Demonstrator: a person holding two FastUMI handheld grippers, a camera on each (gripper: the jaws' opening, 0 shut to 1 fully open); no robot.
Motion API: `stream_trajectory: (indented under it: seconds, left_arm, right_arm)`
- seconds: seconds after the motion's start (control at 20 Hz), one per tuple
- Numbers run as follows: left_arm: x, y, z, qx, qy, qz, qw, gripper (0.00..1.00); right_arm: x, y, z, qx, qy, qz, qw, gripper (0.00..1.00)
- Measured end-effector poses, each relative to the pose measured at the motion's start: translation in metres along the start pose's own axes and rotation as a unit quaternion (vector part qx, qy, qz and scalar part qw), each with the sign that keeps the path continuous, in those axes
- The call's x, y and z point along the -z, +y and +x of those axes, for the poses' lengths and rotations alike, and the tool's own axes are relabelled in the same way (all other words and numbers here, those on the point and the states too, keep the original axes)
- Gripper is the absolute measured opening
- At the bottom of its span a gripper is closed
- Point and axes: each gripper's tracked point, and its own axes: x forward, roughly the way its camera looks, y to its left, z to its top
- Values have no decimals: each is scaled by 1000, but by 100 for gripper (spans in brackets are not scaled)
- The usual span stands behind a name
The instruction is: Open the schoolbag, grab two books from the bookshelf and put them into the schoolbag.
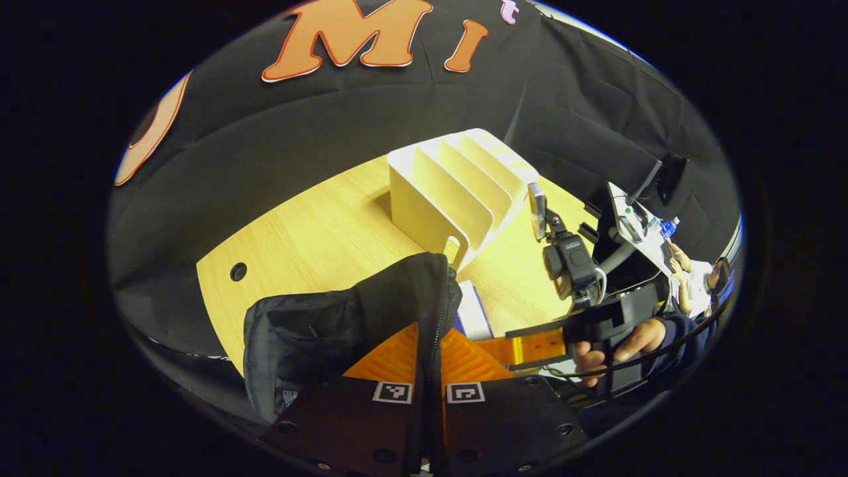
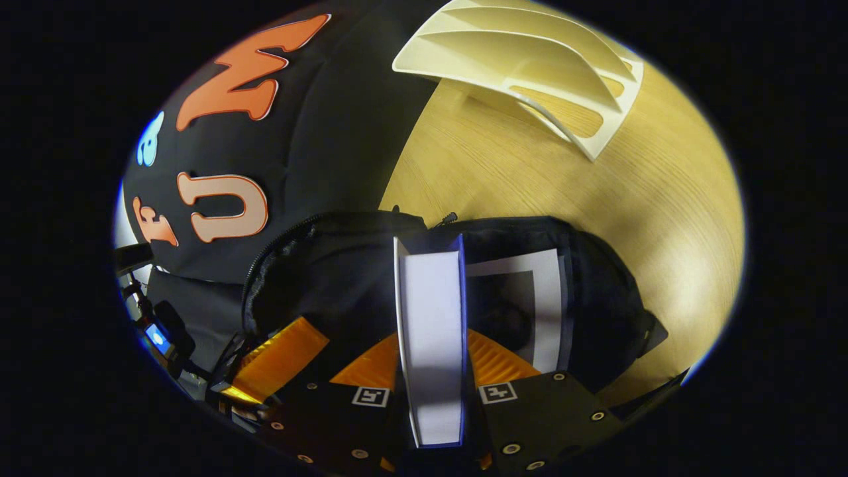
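two books are seen at the open schoolbag (image 2: pixel 331 285): one book (image 2: pixel 432 344) is clamped between the right gripper (image 2: pixel 434 391) jaws over the opening, another book (image 2: pixel 540 298) already inside. the bag's rim is pinched by the left gripper (image 1: pixel 428 371). the bookshelf (image 1: pixel 457 189) stands on the table (image 1: pixel 318 232).

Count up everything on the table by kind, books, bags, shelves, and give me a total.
Books: 2, one in the right claw at, one already in the bag at
Bag: 1
Shelf: 1
Total: 4
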Motion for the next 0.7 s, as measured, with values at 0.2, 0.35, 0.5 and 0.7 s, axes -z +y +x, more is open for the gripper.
stream_trajectory:
  seconds: [0.2,0.35,0.5,0.7]
  left_arm:
    - [3,0,-1,7,-4,-3,1000,5]
    - [6,3,-1,15,-6,-11,1000,5]
    - [11,4,3,26,-3,-23,999,5]
    - [14,6,7,22,-4,-32,999,5]
  right_arm:
    - [2,0,11,4,6,5,1000,47]
    - [3,-15,7,56,17,-19,998,33]
    - [12,-34,-4,108,34,-49,992,81]
    - [17,-43,-20,140,53,-82,985,90]
